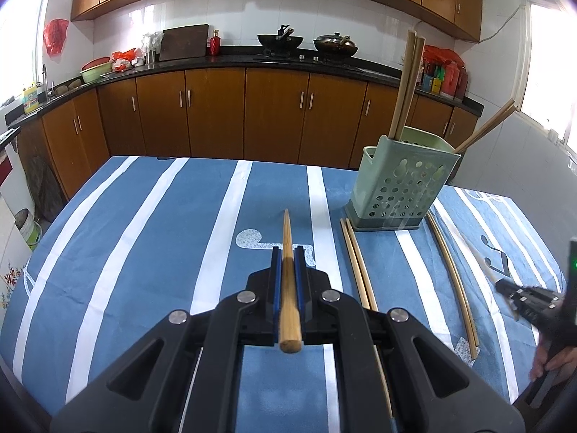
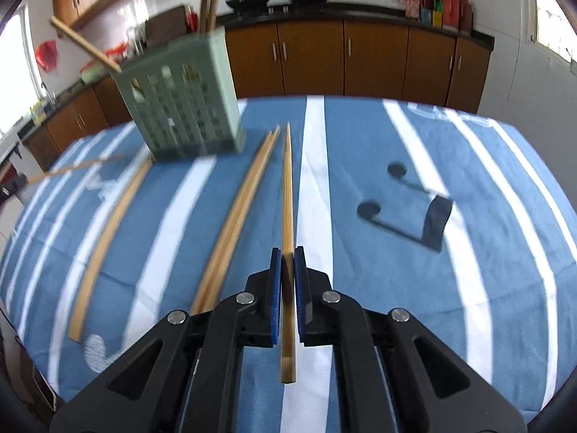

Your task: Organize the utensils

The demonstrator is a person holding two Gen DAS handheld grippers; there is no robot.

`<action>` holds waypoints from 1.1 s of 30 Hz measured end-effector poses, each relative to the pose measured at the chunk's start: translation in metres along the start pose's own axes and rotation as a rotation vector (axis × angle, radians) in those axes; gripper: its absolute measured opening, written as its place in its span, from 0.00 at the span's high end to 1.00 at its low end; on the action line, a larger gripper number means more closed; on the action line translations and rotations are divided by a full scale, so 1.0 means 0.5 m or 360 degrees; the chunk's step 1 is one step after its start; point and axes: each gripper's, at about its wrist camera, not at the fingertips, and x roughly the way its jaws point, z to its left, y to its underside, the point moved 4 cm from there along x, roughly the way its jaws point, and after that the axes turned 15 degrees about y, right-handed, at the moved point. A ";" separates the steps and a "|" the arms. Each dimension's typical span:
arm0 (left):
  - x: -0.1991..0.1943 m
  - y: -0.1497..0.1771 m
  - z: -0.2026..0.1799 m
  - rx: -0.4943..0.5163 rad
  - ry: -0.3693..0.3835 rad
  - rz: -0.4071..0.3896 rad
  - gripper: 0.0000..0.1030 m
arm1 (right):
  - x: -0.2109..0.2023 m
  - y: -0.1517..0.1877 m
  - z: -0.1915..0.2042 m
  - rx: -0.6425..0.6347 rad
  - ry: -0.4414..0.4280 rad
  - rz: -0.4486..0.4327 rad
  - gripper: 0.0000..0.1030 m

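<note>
My left gripper (image 1: 287, 252) is shut on a wooden chopstick (image 1: 287, 238) that points forward over the blue striped tablecloth. The green perforated utensil holder (image 1: 400, 184) stands ahead to the right with several chopsticks upright in it. A pair of chopsticks (image 1: 355, 259) lies just left of the holder's base, another pair (image 1: 452, 270) curves along its right. In the right wrist view my right gripper (image 2: 287, 252) is shut on a long chopstick (image 2: 287, 187) pointing forward. The holder (image 2: 184, 104) stands far left. Loose chopsticks (image 2: 238, 209) and a curved pair (image 2: 108, 238) lie left of it.
The round table (image 1: 126, 216) carries a blue cloth with white stripes and music-note prints (image 2: 414, 209). Brown kitchen cabinets (image 1: 216, 108) and a dark counter with woks lie behind. The right gripper and a hand (image 1: 541, 310) show at the left view's right edge.
</note>
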 end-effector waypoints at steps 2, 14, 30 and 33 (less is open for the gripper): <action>0.001 0.001 -0.003 0.0003 0.0003 0.0001 0.92 | 0.017 0.012 0.006 -0.0007 -0.0001 0.0043 0.93; 0.003 0.003 -0.004 0.0004 0.0005 0.0009 0.92 | -0.002 0.061 0.004 -0.0009 -0.0042 0.0096 0.88; 0.000 0.001 -0.007 0.0005 0.0005 -0.0001 0.92 | -0.049 0.080 0.006 -0.0077 -0.0002 0.0008 0.93; -0.009 -0.005 -0.010 0.0014 0.0006 -0.0020 0.92 | -0.080 0.053 -0.007 -0.0011 -0.0022 -0.0090 0.93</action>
